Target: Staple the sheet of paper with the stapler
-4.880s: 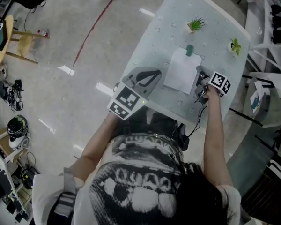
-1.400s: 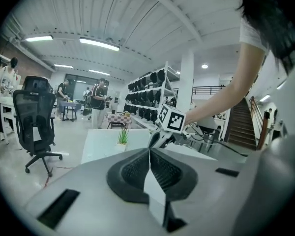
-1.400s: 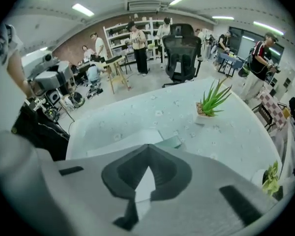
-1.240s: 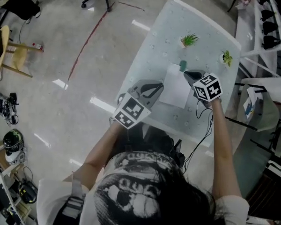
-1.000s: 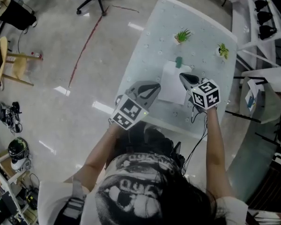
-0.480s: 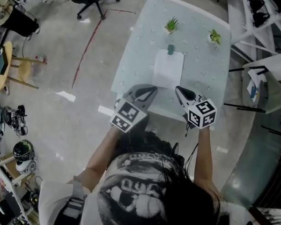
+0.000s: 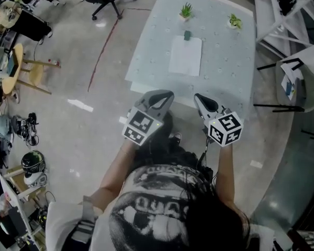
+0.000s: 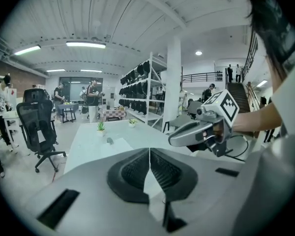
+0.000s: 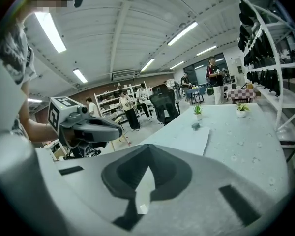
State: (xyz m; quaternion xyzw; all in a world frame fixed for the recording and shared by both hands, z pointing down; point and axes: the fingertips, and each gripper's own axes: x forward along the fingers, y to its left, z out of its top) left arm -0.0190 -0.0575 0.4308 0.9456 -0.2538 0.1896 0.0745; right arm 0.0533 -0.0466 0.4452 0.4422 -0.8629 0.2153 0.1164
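The person wears a white short-sleeved T-shirt [image 7: 152, 208] with a bold black print. The left tongs [image 7: 166, 94] and right tongs [image 7: 198, 97] are smooth grey shells, each bearing a cube [image 7: 142, 125] of black-and-white square markers.

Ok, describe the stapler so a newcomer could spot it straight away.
On the pale table, find the white sheet of paper. The stapler sits at its far edge: small and dark green, unlike the two leafy potted plants beyond.

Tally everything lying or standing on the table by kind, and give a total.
Sheet of paper: 1
Stapler: 1
Potted plants: 2
Total: 4
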